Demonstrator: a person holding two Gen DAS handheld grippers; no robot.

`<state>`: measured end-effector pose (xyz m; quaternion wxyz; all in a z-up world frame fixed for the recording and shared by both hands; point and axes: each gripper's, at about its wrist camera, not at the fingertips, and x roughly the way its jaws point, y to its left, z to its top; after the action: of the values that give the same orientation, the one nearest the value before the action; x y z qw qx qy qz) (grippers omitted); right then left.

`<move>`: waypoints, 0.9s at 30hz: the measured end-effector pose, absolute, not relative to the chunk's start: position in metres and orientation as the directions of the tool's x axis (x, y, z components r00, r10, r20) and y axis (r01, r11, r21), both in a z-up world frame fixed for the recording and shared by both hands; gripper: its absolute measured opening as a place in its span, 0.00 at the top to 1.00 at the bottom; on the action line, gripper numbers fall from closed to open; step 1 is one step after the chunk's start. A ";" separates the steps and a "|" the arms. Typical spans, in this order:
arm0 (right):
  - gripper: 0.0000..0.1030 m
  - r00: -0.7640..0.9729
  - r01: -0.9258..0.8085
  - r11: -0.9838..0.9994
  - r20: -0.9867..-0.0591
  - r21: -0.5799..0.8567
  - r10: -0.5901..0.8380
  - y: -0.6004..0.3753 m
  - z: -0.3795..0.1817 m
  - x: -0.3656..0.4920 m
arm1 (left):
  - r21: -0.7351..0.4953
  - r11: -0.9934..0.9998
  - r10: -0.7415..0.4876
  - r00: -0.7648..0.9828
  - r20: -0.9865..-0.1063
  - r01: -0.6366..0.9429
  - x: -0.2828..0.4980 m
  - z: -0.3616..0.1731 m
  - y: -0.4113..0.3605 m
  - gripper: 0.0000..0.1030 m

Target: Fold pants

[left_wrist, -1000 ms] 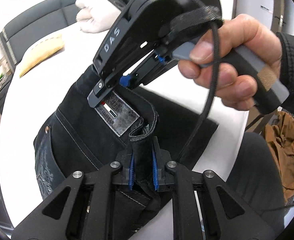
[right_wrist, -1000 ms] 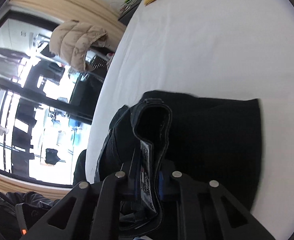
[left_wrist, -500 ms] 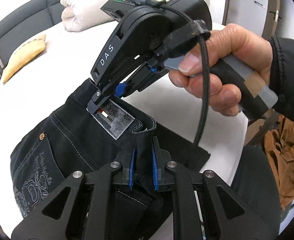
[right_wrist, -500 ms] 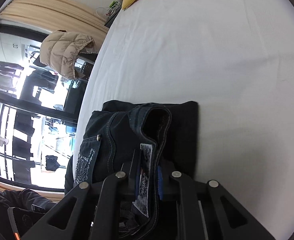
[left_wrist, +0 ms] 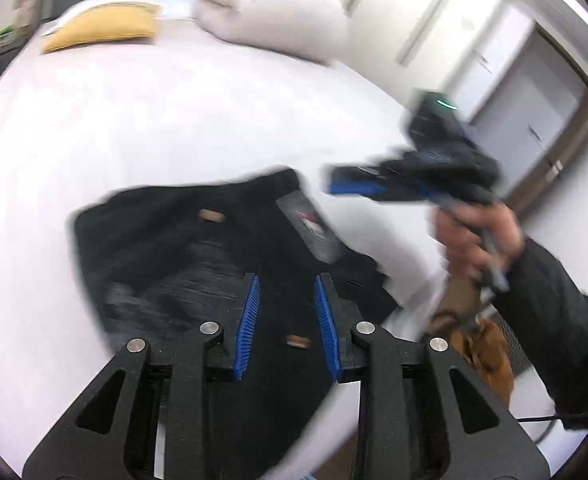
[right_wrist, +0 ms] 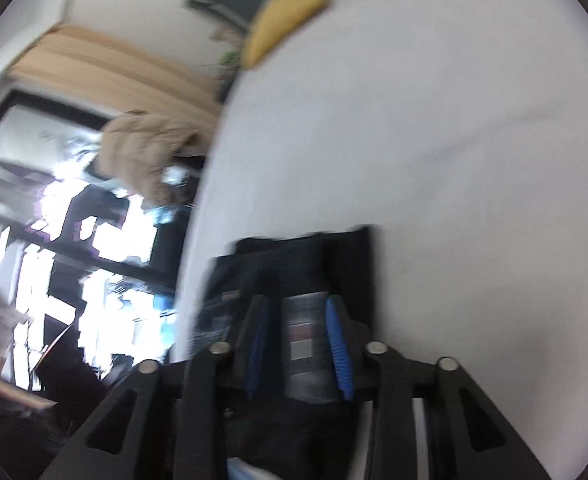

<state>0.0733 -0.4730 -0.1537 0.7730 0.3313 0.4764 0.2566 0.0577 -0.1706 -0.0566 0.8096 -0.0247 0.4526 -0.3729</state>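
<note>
Lying folded, black pants [left_wrist: 198, 248] (blurred), grey waistband patch [left_wrist: 311, 226] showing

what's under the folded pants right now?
The folded pants lie flat on the white bed sheet, which shows on every side of them. What lies directly beneath is covered; the lower denim layers are hidden too. Both views are blurred.

White bed [left_wrist: 142, 120], yellow cushion [left_wrist: 102, 28], bright window [right_wrist: 54, 208], pale wardrobe doors [left_wrist: 493, 52]
</note>
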 end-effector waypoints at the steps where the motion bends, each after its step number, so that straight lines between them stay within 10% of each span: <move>1: 0.77 0.398 -0.119 0.640 -0.554 0.759 0.731 -0.460 -0.150 0.074 | -0.382 0.731 -0.619 0.315 -0.719 0.565 0.068 -0.061 -0.163 0.73; 7: 0.83 0.279 -0.058 0.651 -0.613 0.757 0.739 -0.431 -0.194 0.087 | -0.479 0.738 -0.644 0.282 -0.711 0.475 0.134 -0.093 -0.145 0.74; 9: 1.00 0.257 0.046 0.653 -0.641 0.756 0.723 -0.440 -0.224 0.088 | -0.455 0.759 -0.601 0.235 -0.764 0.466 0.143 -0.114 -0.152 0.75; 27: 1.00 0.368 0.113 0.658 -0.646 0.745 0.669 -0.447 -0.220 0.042 | -0.277 0.836 -0.453 0.313 -0.835 0.474 0.109 -0.127 -0.152 0.75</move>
<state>0.0417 -0.4468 -0.2200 0.7402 0.3687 0.5300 0.1876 0.1087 -0.1516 -0.1270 0.8101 0.0098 0.5117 -0.2861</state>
